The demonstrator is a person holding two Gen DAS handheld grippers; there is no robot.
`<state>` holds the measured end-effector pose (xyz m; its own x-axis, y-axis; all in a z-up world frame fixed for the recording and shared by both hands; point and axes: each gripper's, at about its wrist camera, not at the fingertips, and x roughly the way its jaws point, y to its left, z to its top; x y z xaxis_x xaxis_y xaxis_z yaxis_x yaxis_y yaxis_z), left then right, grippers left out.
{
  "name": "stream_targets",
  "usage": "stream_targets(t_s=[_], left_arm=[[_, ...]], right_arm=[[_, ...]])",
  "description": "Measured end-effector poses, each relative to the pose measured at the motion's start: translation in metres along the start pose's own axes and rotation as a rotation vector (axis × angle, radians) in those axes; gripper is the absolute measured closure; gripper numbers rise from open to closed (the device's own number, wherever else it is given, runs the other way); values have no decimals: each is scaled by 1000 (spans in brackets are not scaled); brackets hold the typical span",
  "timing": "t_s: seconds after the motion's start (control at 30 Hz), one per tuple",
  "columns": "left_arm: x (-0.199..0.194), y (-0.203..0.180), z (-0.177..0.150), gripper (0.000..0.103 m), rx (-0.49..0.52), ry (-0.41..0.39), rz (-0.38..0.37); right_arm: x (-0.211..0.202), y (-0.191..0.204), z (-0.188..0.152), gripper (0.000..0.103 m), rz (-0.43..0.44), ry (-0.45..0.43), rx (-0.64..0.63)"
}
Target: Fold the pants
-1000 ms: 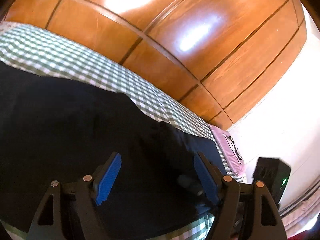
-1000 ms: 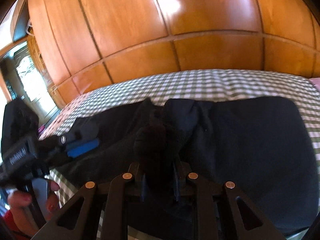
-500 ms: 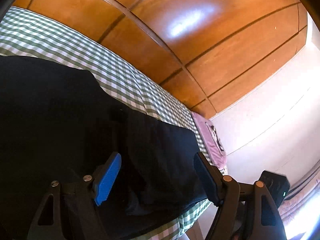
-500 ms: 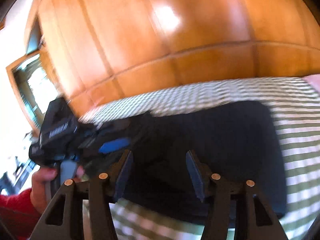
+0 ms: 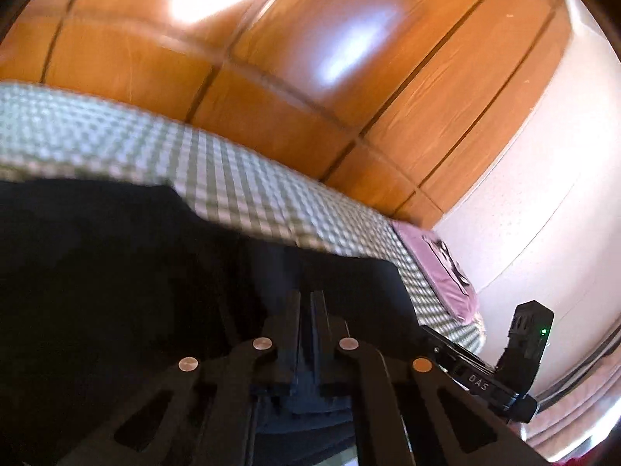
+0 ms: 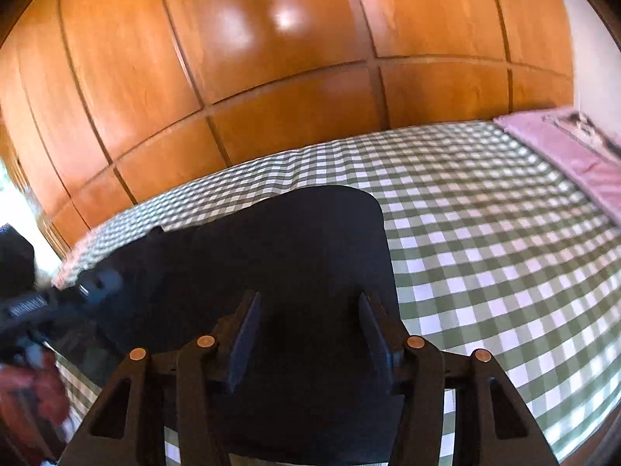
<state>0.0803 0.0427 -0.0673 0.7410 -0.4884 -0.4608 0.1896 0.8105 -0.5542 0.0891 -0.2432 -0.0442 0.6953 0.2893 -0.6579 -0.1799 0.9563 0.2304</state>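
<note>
Dark navy pants [image 6: 291,240] lie spread on a green-and-white checked bed sheet [image 6: 485,252]. My right gripper [image 6: 308,297] hovers over their rounded right end. Its jaws are parted and closing, with cloth under them and no pad pressing on it. In the left wrist view the pants [image 5: 116,272] fill the lower left. My left gripper [image 5: 308,303] is shut with its fingers pressed together, low on the cloth near the front edge. It seems to pinch the pants there. From the right wrist view the left gripper [image 6: 97,285] reaches the pants' left side, held by a hand [image 6: 27,388].
A glossy wooden wardrobe [image 6: 291,58] runs along the far side of the bed. A pink pillow [image 6: 574,147] lies at the right end. Bare checked sheet stretches right of the pants. The white wall [image 5: 543,194] stands beyond the pillow.
The left gripper's jaws went from wide open to shut over the pants. The right gripper released the bunched cloth, opened and swung right over the pants' end.
</note>
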Motion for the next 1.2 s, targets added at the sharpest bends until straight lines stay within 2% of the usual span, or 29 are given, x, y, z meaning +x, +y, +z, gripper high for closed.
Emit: stream_targets(t_s=[0.07,0.13,0.2,0.23,0.27,0.33,0.37,0.4,0.47,0.53,0.6,0.63,0.67,0.7,0.77,0.8,0.87,0.93,0.97,1.03,1.1,1.2], left_arm=[[-3,4,0,99,17,-8,30],[5,17,-4,102,-26,50,40],[16,28,-10,97,-83,117,25],[20,30,-13,87,-101,135,27],[22,31,-14,64,-119,134,17],[21,32,-16,38,-167,117,-31],[20,33,-14,31,-209,107,-77],[20,33,-13,28,-235,98,-106],[23,30,-8,21,-244,89,-102],[36,25,-4,21,-214,118,-64],[57,15,-3,26,-149,191,-7],[64,11,-4,40,-104,210,46],[66,8,-5,64,-70,200,97],[67,6,-5,77,-47,190,140],[65,10,-6,88,-67,188,120],[59,14,-5,90,-100,173,84],[48,14,-4,91,-100,143,63],[42,13,-3,91,-77,127,71],[44,13,-4,94,-66,130,82],[51,18,-11,95,-67,164,116],[55,25,-14,94,-89,162,104],[59,26,-18,93,-53,140,100]], right_arm=[[-2,1,-1,49,6,-4,-10],[-1,-1,-3,49,8,4,-5],[5,-3,-5,49,7,23,-4],[7,-2,-7,49,2,31,-11],[8,1,-8,49,-8,36,-24],[8,4,-8,49,-19,37,-43],[7,5,-8,49,-20,37,-47],[5,4,-6,49,-20,36,-43],[-2,3,-2,49,-8,4,-29],[-9,3,6,49,17,-39,-25],[-6,5,10,49,8,-40,-41],[1,5,12,49,6,-22,-40],[6,4,13,49,10,-10,-32],[13,2,13,49,17,7,-19],[22,0,11,49,0,50,5],[22,1,10,49,1,49,10],[19,3,12,49,1,48,10],[11,4,17,49,34,17,17],[8,4,20,49,47,-2,17],[11,4,25,49,37,-4,5],[21,2,27,49,17,15,3],[44,-11,19,50,33,87,63]])
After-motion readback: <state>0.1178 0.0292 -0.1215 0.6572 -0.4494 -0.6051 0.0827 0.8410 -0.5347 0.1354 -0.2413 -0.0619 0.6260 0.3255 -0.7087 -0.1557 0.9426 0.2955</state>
